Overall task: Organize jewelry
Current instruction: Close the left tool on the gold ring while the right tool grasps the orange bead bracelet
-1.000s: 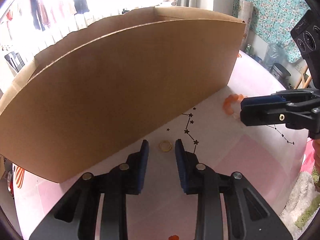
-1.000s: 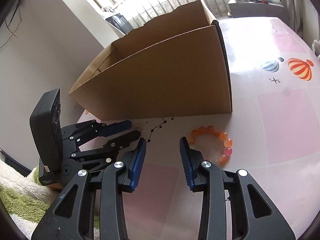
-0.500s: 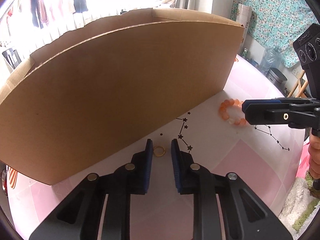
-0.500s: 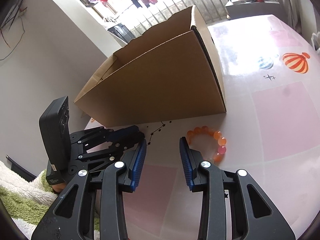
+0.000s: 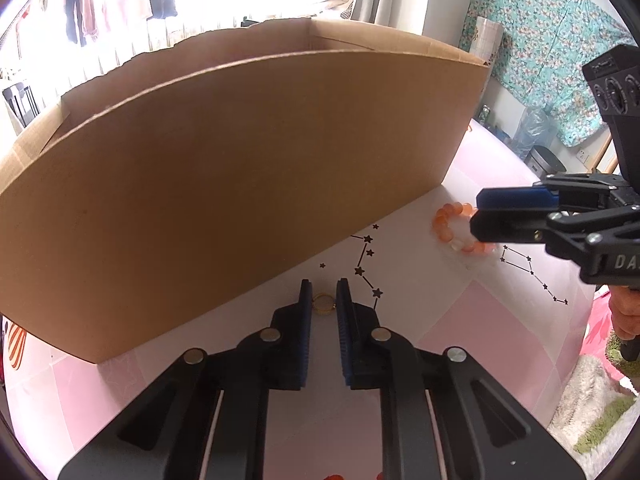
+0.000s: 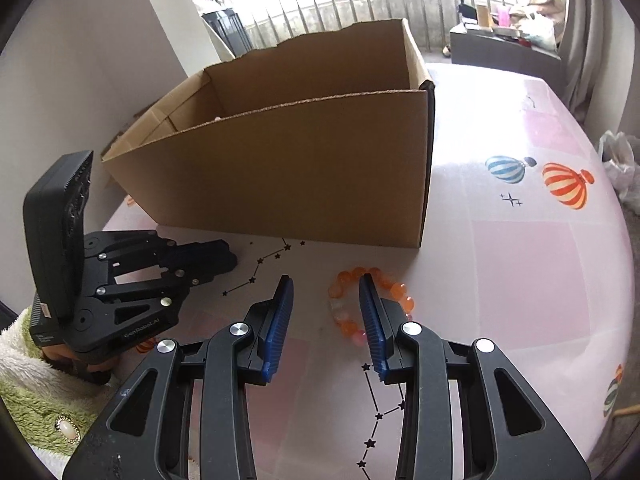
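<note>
A small gold ring (image 5: 322,304) lies on the pink table in front of the cardboard box (image 5: 224,184). My left gripper (image 5: 323,294) has closed around the ring, pads touching its sides. An orange bead bracelet (image 6: 352,300) lies on the table near the box's right corner; it also shows in the left wrist view (image 5: 450,226). My right gripper (image 6: 326,292) is open and low over the bracelet, its right finger across the loop. The box (image 6: 304,172) is open-topped. In the right wrist view the left gripper (image 6: 216,256) sits at the left.
The pink table (image 6: 520,272) has printed star lines and balloon pictures (image 6: 566,186). The box takes the back of the table. A small orange item (image 5: 332,477) lies at the near edge under my left gripper.
My left gripper narrowed from open to closed on the gold ring. My right gripper moved forward and down over the bracelet, staying open.
</note>
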